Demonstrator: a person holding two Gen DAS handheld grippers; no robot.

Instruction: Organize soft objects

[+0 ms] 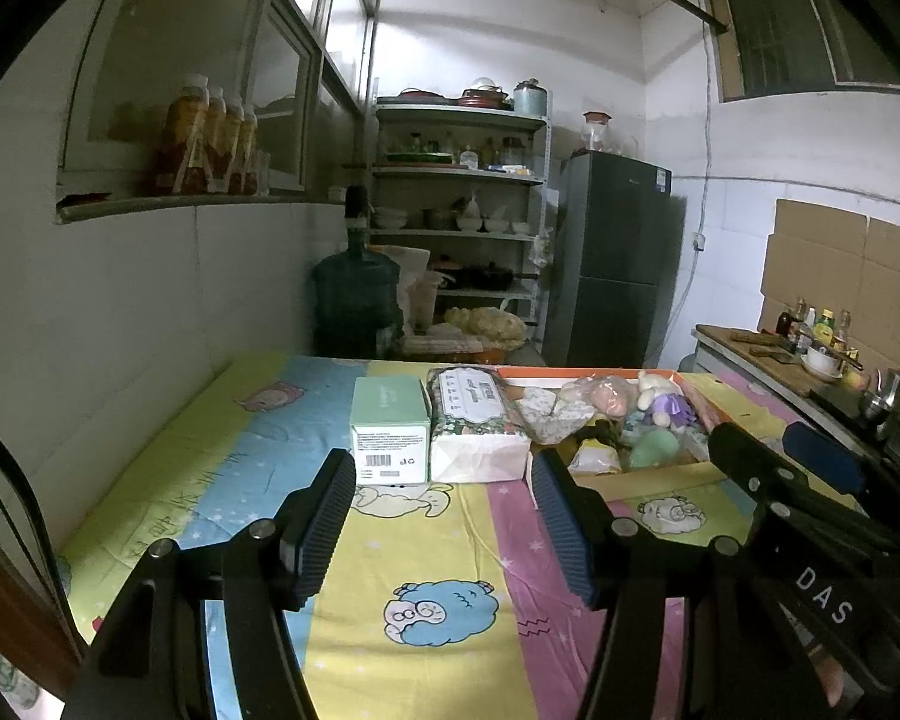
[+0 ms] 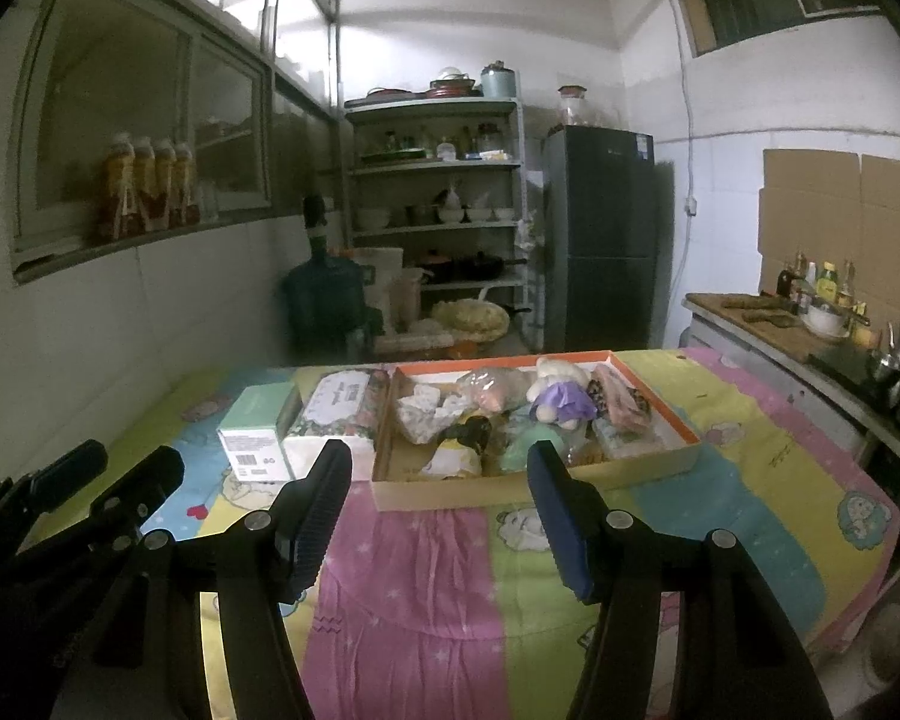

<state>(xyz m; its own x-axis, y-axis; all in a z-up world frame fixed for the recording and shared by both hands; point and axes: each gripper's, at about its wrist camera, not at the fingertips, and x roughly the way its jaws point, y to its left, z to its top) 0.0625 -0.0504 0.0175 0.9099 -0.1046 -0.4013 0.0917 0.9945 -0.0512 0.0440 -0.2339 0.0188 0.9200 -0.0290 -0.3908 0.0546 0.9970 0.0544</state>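
Observation:
A shallow cardboard box with an orange rim (image 2: 660, 414) (image 1: 648, 477) sits on the table and holds several soft things: a purple and white plush doll (image 2: 561, 399) (image 1: 669, 405), a green plush (image 2: 531, 444) (image 1: 654, 447), bagged soft items (image 2: 492, 390) and a crumpled white pack (image 2: 426, 414). A floral tissue pack (image 1: 480, 420) (image 2: 336, 414) and a mint green box (image 1: 390, 426) (image 2: 255, 432) lie to its left. My left gripper (image 1: 444, 516) is open and empty, short of the tissue pack. My right gripper (image 2: 438, 510) is open and empty, short of the box.
The table wears a striped cartoon cloth (image 1: 426, 588) (image 2: 420, 570). A wall runs along its left side. Behind stand a water jug (image 1: 354, 300), a shelf rack (image 1: 456, 204) and a fridge (image 1: 612, 258). A counter with bottles and a bowl (image 2: 822, 318) is on the right.

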